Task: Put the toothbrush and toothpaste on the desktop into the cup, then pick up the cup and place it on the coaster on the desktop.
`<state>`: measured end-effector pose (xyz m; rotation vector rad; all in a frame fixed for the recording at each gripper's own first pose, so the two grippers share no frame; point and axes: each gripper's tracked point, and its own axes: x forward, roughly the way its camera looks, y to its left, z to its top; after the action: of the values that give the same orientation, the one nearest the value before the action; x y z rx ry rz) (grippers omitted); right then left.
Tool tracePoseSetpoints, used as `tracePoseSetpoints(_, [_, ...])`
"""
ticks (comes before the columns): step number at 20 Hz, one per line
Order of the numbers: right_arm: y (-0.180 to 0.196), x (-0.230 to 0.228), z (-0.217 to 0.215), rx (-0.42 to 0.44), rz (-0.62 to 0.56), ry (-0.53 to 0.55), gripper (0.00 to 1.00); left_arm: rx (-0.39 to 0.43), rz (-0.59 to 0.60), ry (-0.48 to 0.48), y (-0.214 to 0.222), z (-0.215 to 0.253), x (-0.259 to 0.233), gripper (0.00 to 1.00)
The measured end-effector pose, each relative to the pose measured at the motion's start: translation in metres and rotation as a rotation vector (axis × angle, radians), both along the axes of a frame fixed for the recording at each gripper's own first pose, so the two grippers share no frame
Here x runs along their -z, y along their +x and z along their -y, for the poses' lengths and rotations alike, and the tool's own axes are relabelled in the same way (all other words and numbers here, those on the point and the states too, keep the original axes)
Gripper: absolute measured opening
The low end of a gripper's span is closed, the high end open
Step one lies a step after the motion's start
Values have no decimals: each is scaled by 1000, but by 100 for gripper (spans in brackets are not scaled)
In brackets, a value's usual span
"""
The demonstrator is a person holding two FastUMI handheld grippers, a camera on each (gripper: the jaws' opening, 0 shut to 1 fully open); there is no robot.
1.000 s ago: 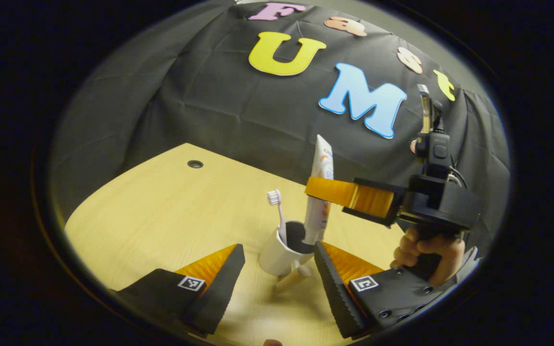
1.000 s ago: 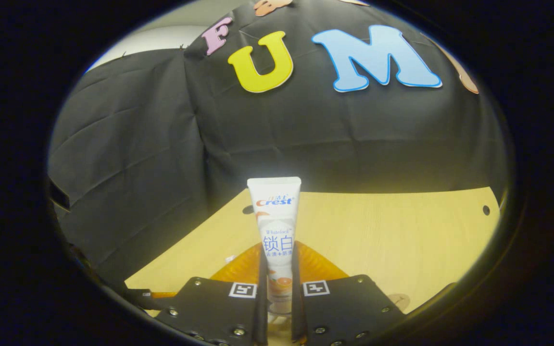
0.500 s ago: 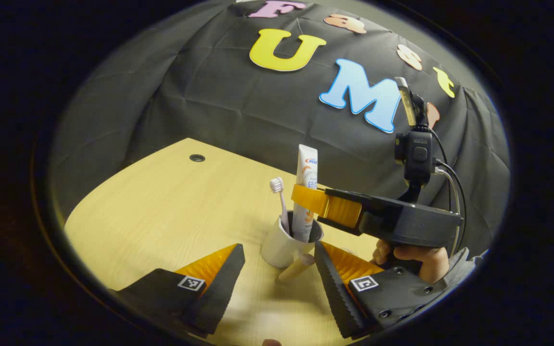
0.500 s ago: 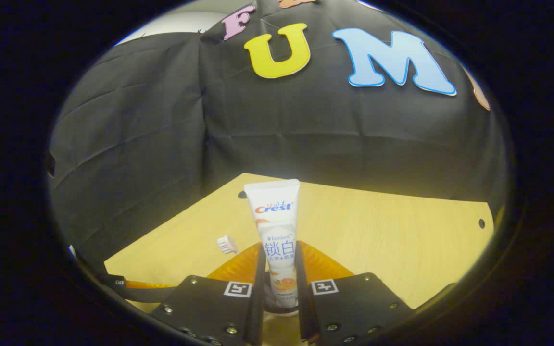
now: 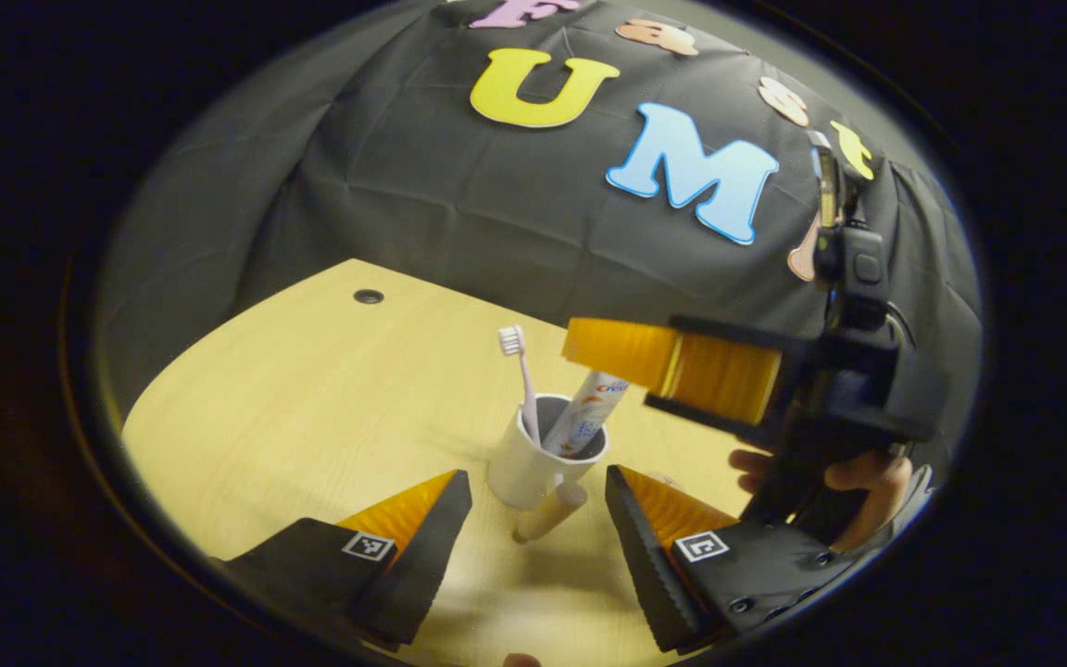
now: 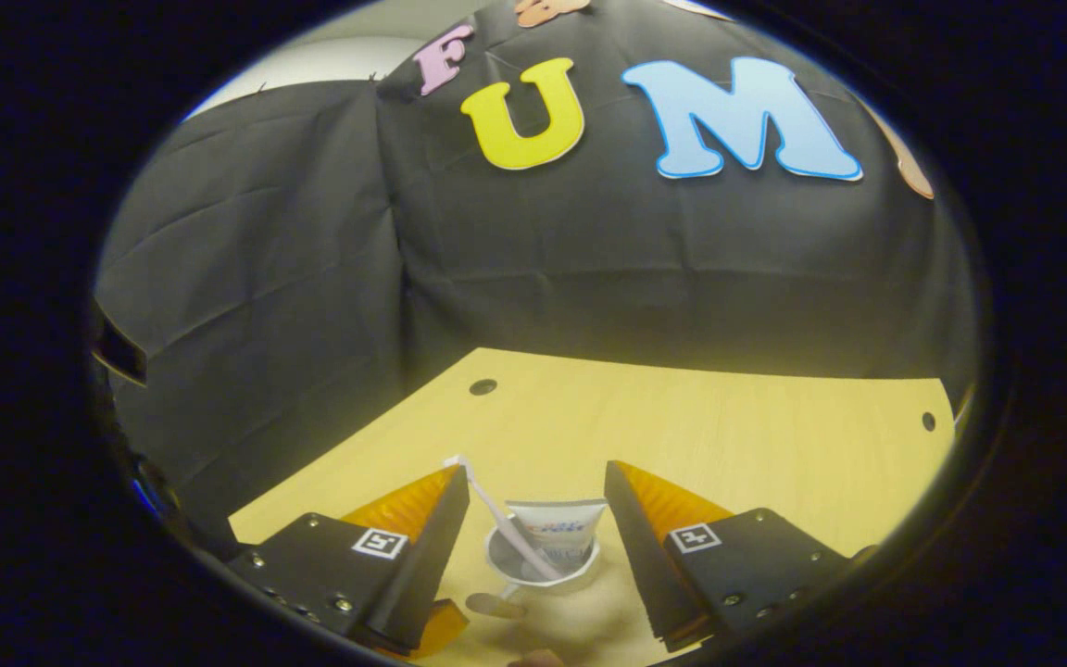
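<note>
Released since a moment ago, the white toothpaste tube leans inside the white ceramic cup beside the pale pink toothbrush; both grippers' fingers stand parted over the wooden worktop.

In the left gripper view the cup stands on the table at lower centre of the frame, between and just beyond the left gripper's two spread fingers. The toothbrush stands in the cup's left side, and the toothpaste leans in it toward the right. The right gripper hangs above the cup, reaching in from the right of the frame, with a hand below it. A hole sits in the table at upper left.

In the right gripper view the cup lies at bottom centre between that gripper's parted fingers.
</note>
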<state>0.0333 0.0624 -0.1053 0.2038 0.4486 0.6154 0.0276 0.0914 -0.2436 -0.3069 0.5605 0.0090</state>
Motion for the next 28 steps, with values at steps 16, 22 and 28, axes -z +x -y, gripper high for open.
tracePoseSetpoints(16, [-18, -31, 159, 228, 37, -70, 87, 52, -301, 74, 31, 24, 62, 94])
tracePoseSetpoints(22, [-29, -15, 187, 261, -11, -90, 87, 68, -516, 121, 27, 18, 101, 93])
tracePoseSetpoints(28, [-40, -2, 204, 286, -55, -98, 87, 46, -610, 106, 30, 12, 117, 75])
